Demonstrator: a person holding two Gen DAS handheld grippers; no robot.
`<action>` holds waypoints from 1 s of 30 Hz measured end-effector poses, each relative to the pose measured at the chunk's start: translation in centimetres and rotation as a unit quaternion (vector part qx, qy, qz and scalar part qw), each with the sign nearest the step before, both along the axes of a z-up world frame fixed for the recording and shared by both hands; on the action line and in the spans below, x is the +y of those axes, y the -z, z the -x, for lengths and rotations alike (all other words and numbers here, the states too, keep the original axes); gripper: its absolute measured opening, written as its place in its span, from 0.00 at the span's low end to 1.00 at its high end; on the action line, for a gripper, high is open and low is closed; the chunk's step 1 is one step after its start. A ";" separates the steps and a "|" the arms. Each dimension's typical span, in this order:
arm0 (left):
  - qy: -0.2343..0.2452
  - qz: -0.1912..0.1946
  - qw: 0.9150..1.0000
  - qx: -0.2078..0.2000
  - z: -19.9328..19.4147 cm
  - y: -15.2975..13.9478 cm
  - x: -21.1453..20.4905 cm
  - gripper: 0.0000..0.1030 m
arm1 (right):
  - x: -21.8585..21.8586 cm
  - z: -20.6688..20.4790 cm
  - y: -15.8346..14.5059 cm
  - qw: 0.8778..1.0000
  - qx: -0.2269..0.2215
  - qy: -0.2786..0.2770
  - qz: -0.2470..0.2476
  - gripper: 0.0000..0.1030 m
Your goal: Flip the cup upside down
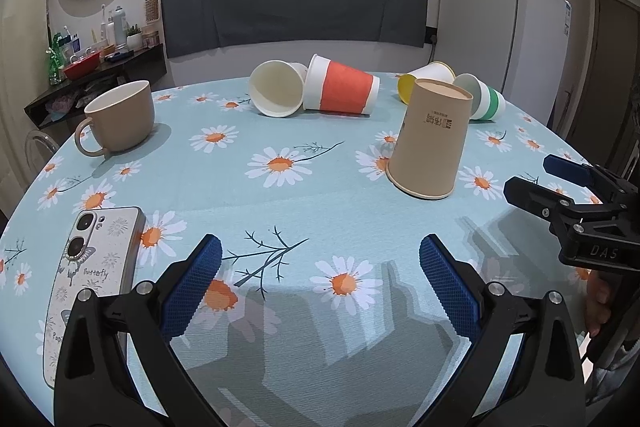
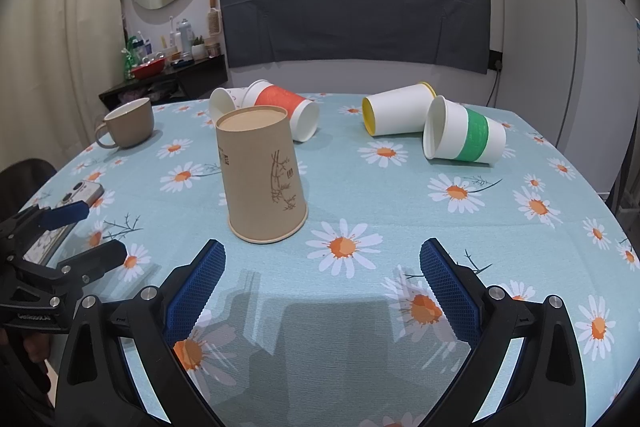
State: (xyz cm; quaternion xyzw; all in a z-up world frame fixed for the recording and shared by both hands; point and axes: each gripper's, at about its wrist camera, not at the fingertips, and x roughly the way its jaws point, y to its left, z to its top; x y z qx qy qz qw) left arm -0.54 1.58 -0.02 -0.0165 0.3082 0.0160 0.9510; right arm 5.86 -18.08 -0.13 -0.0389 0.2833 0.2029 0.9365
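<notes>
A brown paper cup (image 1: 432,137) stands upside down on the daisy tablecloth, rim on the cloth; it also shows in the right wrist view (image 2: 262,175). My left gripper (image 1: 320,257) is open and empty, low over the cloth, well short of the cup. My right gripper (image 2: 322,261) is open and empty, just behind and right of the cup. Each gripper shows in the other's view: the right one (image 1: 528,175) at the right edge, the left one (image 2: 100,229) at the left edge, both with jaws apart.
Several paper cups lie on their sides at the back: plain white (image 1: 276,89), red-banded (image 1: 342,85), yellow-lined (image 2: 400,109), green-banded (image 2: 464,135). A beige mug (image 1: 120,117) stands upright at the left. A phone (image 1: 94,279) lies near the front left. A fridge (image 2: 560,59) stands behind.
</notes>
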 end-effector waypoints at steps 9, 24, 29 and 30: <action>0.000 0.010 1.000 0.006 -0.1 0.1 0.3 0.94 | 0.0 0.0 0.0 1.000 0.000 0.000 -0.001 0.91; -0.002 -0.009 1.000 0.000 0.1 0.0 -0.2 0.94 | 0.0 0.0 0.0 1.000 0.000 0.000 -0.001 0.91; -0.004 -0.012 1.000 -0.001 0.1 0.0 -0.2 0.94 | 0.0 0.0 0.0 1.000 0.000 0.000 -0.001 0.91; -0.004 -0.012 1.000 0.000 0.1 0.0 -0.2 0.94 | 0.0 0.0 0.0 1.000 0.000 0.000 -0.001 0.91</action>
